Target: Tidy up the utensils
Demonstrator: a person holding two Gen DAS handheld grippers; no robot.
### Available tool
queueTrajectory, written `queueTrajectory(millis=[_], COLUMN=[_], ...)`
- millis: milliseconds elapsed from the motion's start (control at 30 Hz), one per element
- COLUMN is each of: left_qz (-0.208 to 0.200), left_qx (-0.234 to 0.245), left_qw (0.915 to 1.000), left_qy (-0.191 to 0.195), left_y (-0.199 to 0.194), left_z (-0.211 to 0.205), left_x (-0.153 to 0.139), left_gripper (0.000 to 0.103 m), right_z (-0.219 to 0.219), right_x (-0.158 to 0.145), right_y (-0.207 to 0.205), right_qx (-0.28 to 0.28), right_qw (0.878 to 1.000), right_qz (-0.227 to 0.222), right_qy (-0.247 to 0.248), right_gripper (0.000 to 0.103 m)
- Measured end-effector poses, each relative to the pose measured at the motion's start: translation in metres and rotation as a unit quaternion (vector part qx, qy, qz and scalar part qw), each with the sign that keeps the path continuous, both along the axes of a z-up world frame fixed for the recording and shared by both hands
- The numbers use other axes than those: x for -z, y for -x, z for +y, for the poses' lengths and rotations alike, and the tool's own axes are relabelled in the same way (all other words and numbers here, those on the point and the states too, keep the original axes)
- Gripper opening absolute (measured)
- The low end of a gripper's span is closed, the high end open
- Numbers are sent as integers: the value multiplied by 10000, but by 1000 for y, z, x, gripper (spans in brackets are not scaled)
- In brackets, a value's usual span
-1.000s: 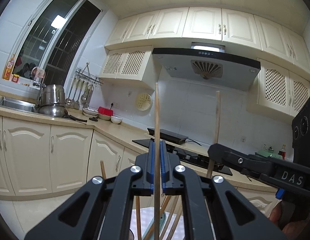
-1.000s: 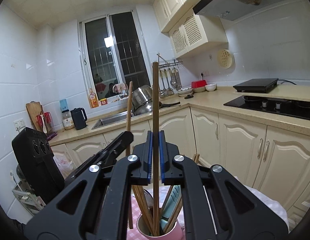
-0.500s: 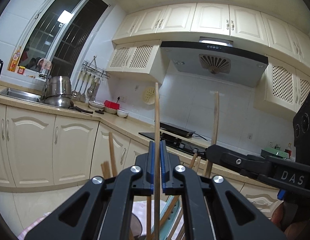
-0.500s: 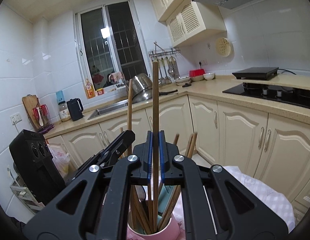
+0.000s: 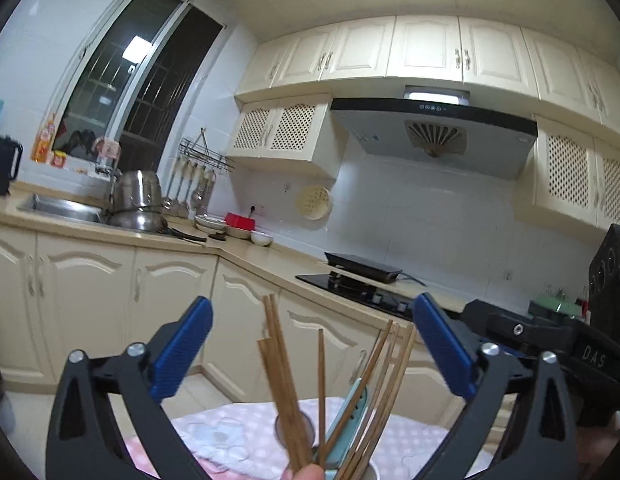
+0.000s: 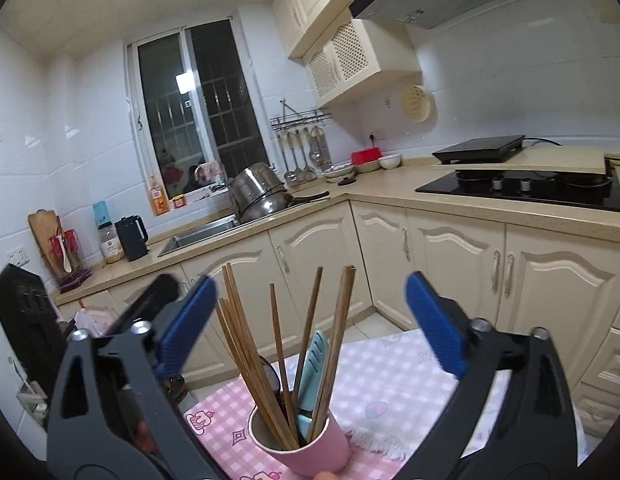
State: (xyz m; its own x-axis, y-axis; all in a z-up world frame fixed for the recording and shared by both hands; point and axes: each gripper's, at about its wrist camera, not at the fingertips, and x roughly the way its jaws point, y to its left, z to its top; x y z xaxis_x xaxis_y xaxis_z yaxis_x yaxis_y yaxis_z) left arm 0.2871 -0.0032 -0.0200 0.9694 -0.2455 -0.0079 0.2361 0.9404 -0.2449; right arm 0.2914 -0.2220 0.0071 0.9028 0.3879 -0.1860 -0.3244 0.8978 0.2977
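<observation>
Both grippers, left (image 5: 311, 354) and right (image 6: 310, 320), were opening with nothing pinched, so we think the chopsticks (image 6: 246, 344) were all in the pink cup (image 6: 310, 446).

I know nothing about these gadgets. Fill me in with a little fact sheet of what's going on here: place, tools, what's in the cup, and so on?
Place: home kitchen, cream cabinets
Left gripper: jaws opening, nothing pressed between the blue pads
Right gripper: jaws opening, pads clear of everything
Pink cup: stands on a pink checked cloth
In the cup: wooden chopsticks leaning apart, plus a light blue utensil
Chopsticks: upright in the cup, between both grippers' open fingers, touched by neither
</observation>
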Motion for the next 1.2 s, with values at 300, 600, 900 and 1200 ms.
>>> queueTrajectory(millis=[300, 600, 900, 1200], left_qz=[565, 1105, 1391, 1361], left_qx=[-405, -658, -879, -1018], left_qw=[9954, 9859, 9767, 9759], left_qy=[-656, -1070, -1379, -1367], left_y=[53, 116, 175, 238], left_z=[8, 17, 14, 19], left_x=[-21, -29, -26, -31], left_gripper=[98, 98, 99, 99], right_z=[-7, -7, 13, 25], right_x=[-8, -11, 2, 10], right_y=[32, 92, 163, 230], right_qx=[341, 566, 855, 1190], right_qw=[9990, 9972, 9928, 9877], right_qz=[293, 450, 485, 300], right_qy=[42, 164, 682, 968], right_gripper=[97, 97, 97, 97])
